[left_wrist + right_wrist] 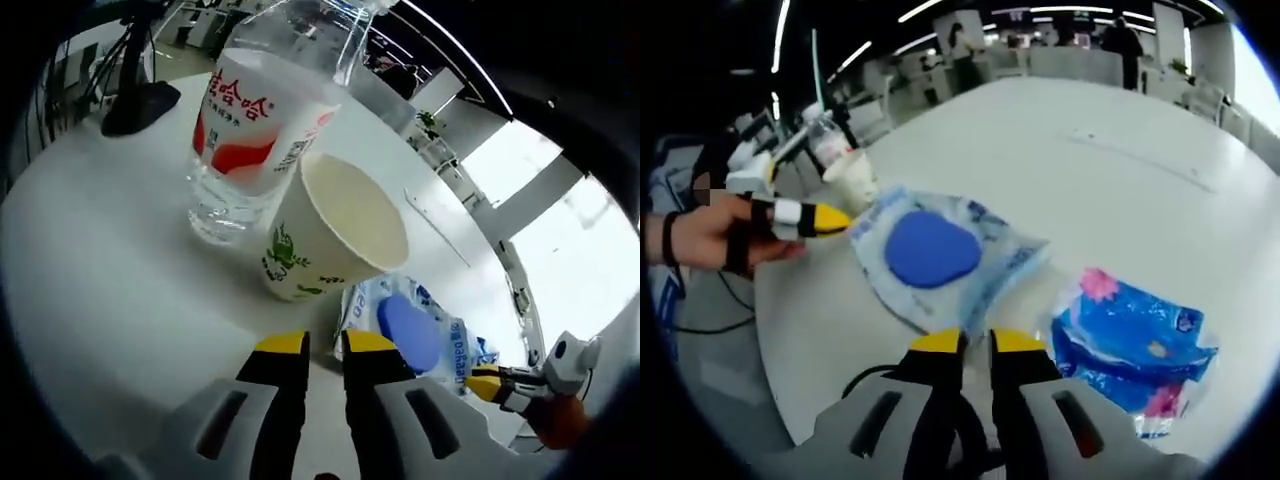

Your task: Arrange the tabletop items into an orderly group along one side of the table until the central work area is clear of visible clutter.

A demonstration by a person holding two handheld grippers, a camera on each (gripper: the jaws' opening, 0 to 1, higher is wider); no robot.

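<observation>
A clear water bottle (250, 120) with a red and white label stands on the white table (110, 280). A paper cup (330, 230) with a green print leans against it. Just in front of the cup lies a wipes pack (420, 330) with a blue lid. My left gripper (327, 345) is shut with nothing between its jaws, its tips beside the pack's corner. In the right gripper view, the near corner of the wipes pack (935, 250) runs into the closed jaws of my right gripper (978, 342). A blue tissue pack (1130, 345) with pink flowers lies to its right.
A black stand base (140, 105) sits beyond the bottle near the table edge. A hand (700, 235) holds the left gripper (835, 220) at the table's left edge, near the cup (852, 180). Office desks and people stand far behind.
</observation>
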